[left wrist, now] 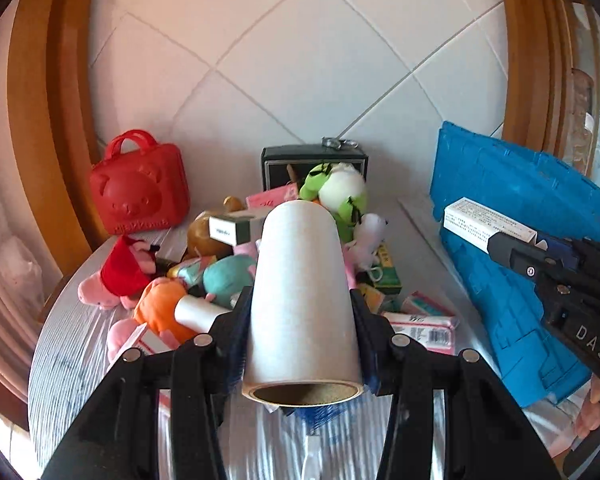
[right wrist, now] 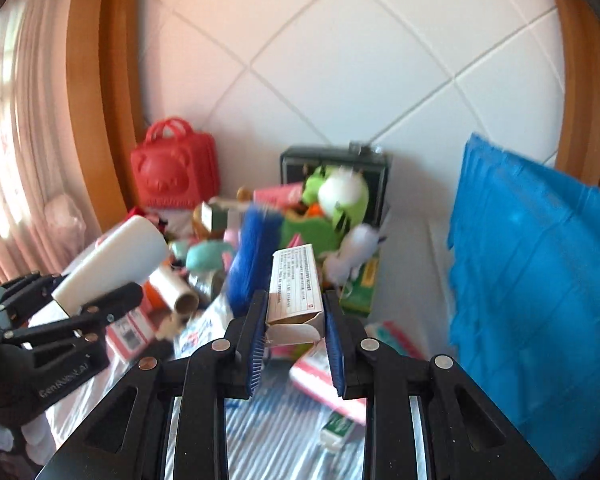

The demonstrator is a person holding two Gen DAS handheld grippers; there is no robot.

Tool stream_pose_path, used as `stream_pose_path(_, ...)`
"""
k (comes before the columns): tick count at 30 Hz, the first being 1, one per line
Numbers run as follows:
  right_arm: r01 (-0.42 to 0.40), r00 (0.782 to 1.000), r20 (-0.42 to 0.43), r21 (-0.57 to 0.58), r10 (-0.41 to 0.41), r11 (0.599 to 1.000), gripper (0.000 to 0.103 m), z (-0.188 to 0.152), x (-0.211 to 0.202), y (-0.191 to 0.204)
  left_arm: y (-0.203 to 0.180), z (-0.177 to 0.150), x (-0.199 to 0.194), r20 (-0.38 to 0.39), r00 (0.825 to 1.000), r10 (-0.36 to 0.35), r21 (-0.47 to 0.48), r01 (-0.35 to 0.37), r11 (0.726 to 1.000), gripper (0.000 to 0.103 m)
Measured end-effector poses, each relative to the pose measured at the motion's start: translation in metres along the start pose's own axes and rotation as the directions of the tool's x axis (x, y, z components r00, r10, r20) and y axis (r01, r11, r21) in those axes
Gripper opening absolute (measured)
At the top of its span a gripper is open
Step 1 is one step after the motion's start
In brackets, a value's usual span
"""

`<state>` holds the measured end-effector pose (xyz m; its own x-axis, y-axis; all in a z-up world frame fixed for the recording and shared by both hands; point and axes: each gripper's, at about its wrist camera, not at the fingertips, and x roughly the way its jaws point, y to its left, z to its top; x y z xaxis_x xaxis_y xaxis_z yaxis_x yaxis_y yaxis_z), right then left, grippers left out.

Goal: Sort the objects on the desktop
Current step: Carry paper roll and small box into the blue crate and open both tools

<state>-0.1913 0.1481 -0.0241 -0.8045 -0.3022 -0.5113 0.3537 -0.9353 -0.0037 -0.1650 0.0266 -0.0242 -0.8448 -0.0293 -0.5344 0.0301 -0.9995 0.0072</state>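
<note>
My left gripper point(left wrist: 302, 300) is shut on a white roll with a cardboard core point(left wrist: 302, 292) and holds it above the table; the roll also shows in the right wrist view point(right wrist: 112, 258). My right gripper point(right wrist: 296, 300) is shut on a small white printed box point(right wrist: 296, 284), open flap toward the camera; the box shows in the left wrist view point(left wrist: 486, 224) in front of the blue bin point(left wrist: 520, 248). A pile of plush toys and small boxes point(left wrist: 228, 264) lies on the table below.
A red bear-faced case point(left wrist: 140, 192) stands at the back left. A dark box point(left wrist: 314, 164) stands against the tiled wall, with a green plush point(left wrist: 336, 192) before it. The blue bin point(right wrist: 540, 288) stands at the right. Another small roll point(right wrist: 178, 290) and pink boxes point(left wrist: 424, 324) lie on the striped cloth.
</note>
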Motion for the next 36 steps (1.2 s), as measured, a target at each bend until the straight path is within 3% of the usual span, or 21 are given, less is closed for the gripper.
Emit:
stream_pose_path(8, 0.126, 0.977, 0.169, 0.038, -0.131, 0.991, 0.027, 0.031, -0.074, -0.069, -0.087, 0.05, -0.024, 0.125, 0.984, -0.125, 0.076, 0.116, 0.99, 0.044)
stream_pose_path(15, 0.276, 0.929, 0.227, 0.109, -0.294, 0.955, 0.027, 0.036, -0.124, -0.15, -0.178, 0.09, -0.038, 0.148, 0.956, -0.252, 0.135, 0.233, 0.963, 0.044)
stream_pose_path(20, 0.362, 0.895, 0.222, 0.147, -0.387, 0.92, 0.027, 0.033, -0.153, -0.205, -0.239, 0.111, -0.038, 0.098, 0.948, -0.304, 0.157, 0.287, 0.945, 0.044)
stream_pose_path(24, 0.404, 0.881, 0.193, 0.169, -0.432, 0.899, 0.027, 0.029, -0.16, -0.244, -0.29, 0.123, -0.031, 0.038, 0.941, -0.336, 0.177, 0.324, 0.929, 0.044)
stream_pose_path(30, 0.442, 0.883, 0.081, 0.185, -0.462, 0.878, 0.027, 0.024, -0.157, -0.3, -0.343, 0.136, 0.006, -0.09, 0.942, -0.323, 0.193, 0.334, 0.922, 0.044)
stream_pose_path(36, 0.436, 0.895, 0.016, 0.183, -0.446, 0.881, 0.027, 0.03, -0.142, -0.344, -0.38, 0.143, 0.042, -0.182, 0.943, -0.28, 0.219, 0.317, 0.923, 0.044)
